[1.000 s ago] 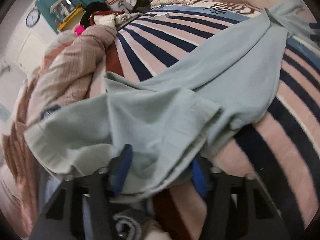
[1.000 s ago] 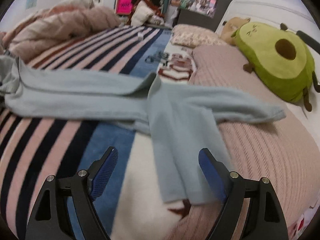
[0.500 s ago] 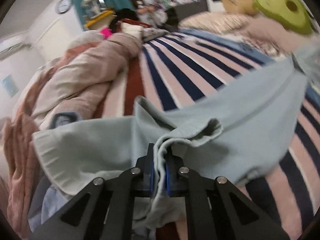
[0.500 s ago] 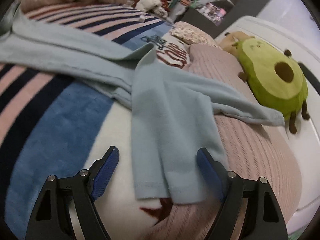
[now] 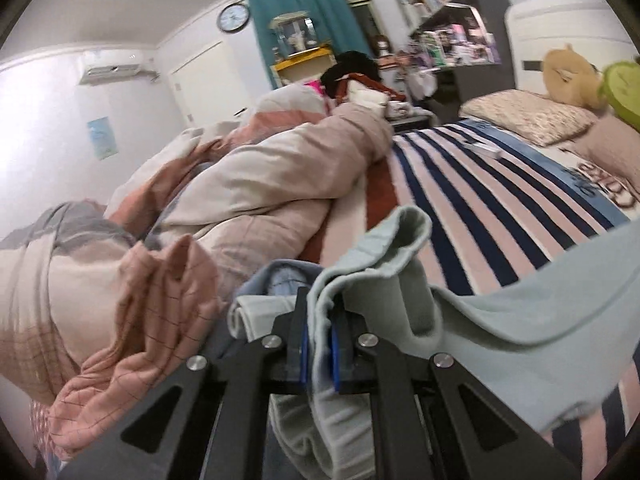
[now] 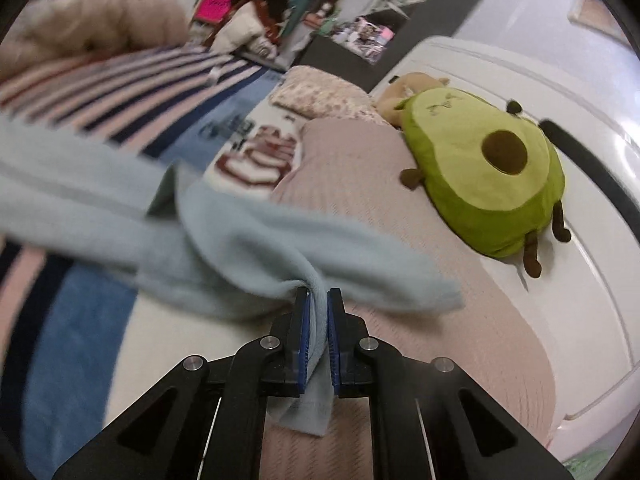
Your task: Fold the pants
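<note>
Since earlier frame: both jaws closed from apart onto light blue pants (image 5: 520, 320). Left gripper (image 5: 320, 344) clamped on bunched waistband end, raised off striped bed (image 5: 500, 208). Right gripper (image 6: 317, 332) clamped on leg cuff beside avocado plush (image 6: 488, 176). Held at opposite ends, likely to stretch garment flat for folding.

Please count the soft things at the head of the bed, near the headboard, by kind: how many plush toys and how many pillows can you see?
Plush toys: 2, the green avocado plush and a tan plush behind it.
Pillows: 1, the floral pillow.
Total: 3
</note>
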`<state>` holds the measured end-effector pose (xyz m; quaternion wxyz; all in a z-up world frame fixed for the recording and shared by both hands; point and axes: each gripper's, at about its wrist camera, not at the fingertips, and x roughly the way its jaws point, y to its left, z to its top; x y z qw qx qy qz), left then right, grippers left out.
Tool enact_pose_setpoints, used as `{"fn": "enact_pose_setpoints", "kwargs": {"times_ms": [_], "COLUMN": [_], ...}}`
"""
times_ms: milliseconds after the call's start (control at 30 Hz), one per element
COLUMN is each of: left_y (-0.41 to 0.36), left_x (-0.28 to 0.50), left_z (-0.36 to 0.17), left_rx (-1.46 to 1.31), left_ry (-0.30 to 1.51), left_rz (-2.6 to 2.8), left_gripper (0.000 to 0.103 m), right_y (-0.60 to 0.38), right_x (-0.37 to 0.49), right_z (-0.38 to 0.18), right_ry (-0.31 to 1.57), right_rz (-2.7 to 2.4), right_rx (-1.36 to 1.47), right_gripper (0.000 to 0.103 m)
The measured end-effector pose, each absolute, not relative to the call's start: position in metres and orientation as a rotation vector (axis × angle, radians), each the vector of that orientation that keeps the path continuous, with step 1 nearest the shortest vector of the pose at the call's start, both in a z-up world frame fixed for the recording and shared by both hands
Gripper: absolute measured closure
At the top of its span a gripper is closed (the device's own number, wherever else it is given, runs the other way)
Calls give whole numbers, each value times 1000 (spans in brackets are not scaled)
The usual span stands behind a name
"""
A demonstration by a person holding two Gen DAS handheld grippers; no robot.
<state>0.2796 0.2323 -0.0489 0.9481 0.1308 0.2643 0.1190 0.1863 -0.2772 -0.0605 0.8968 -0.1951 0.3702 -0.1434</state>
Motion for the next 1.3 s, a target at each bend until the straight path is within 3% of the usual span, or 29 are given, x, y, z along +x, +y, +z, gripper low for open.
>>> {"fn": "enact_pose_setpoints", "kwargs": {"times_ms": [333, 400, 433, 467, 533, 700, 833, 1067, 1300], "left_y": [240, 236, 234, 234, 233, 231, 224, 239, 270], "left_x": [299, 298, 296, 295, 289, 269, 251, 255, 242], "left_z": [-54, -54, -55, -54, -50, -30, -8, 3, 10], "left_rx": [247, 275, 280, 276, 248, 222, 229, 206, 134], "left_ry": [562, 564, 565, 569, 570, 559, 529, 601, 599], "left_rz": [368, 380, 391, 390, 380, 353, 343, 373, 394], "left_gripper": [96, 94, 87, 67, 34, 33, 31, 28, 28], "right_y": [-316, -321, -323, -323, -323, -326, -307, -266, -230], "right_x": [233, 245, 250, 254, 255, 243, 221, 197, 199], "right_z": [-20, -25, -29, -35, -44, -46, -28, 7, -10], "right_ry": [758, 781, 794, 808, 812, 804, 743, 707, 783], "right_rz": [-340, -361, -368, -376, -374, -315, -281, -150, 28], "right_rx": [-301, -320, -329, -341, -348, -254, -252, -222, -132], "right_gripper": [100, 96, 83, 60, 39, 38, 21, 20, 20]}}
